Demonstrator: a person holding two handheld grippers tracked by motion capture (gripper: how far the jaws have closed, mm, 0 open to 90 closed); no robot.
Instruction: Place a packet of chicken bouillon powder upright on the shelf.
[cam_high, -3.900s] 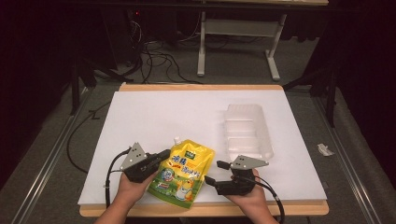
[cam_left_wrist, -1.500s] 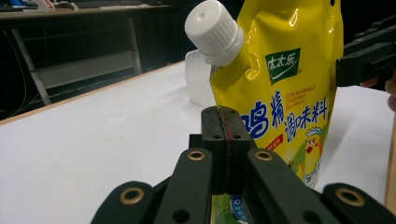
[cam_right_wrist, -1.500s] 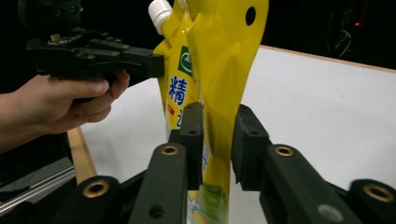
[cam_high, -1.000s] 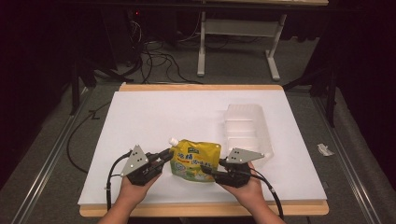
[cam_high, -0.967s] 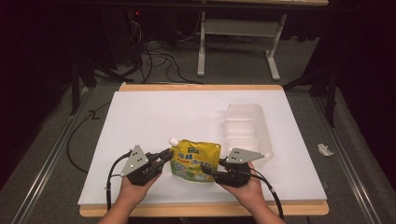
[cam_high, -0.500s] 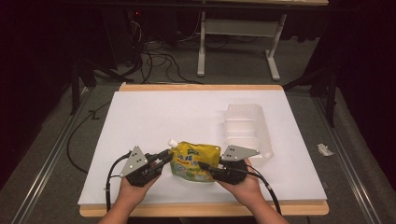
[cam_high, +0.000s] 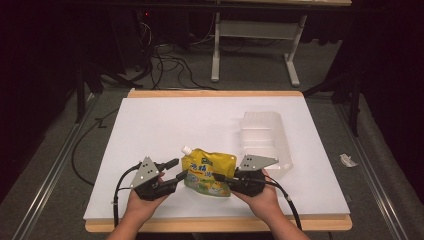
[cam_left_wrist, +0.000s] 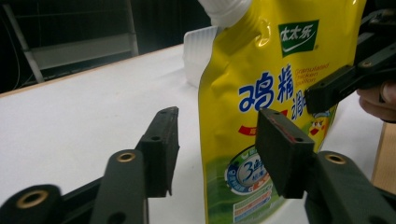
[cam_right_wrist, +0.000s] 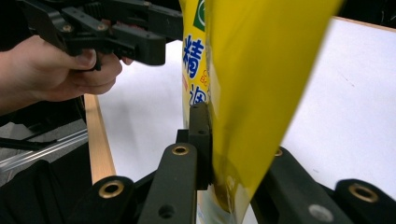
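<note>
— Yellow plastic spouted pouch (cam_high: 206, 171): where?
— Upright near the white table's (cam_high: 150, 120) front edge, right gripper (cam_high: 223, 178) clamped on its side.
— Left gripper (cam_high: 176, 169)?
— Jaws apart beside it. Clear plastic tray (cam_high: 264, 135) behind.

The yellow pouch (cam_left_wrist: 261, 107) carries a green logo with white Chinese characters "太太乐", big blue characters "鸡精", small words "Granulated Chicken Bouillon", and a round badge with "3".
</note>
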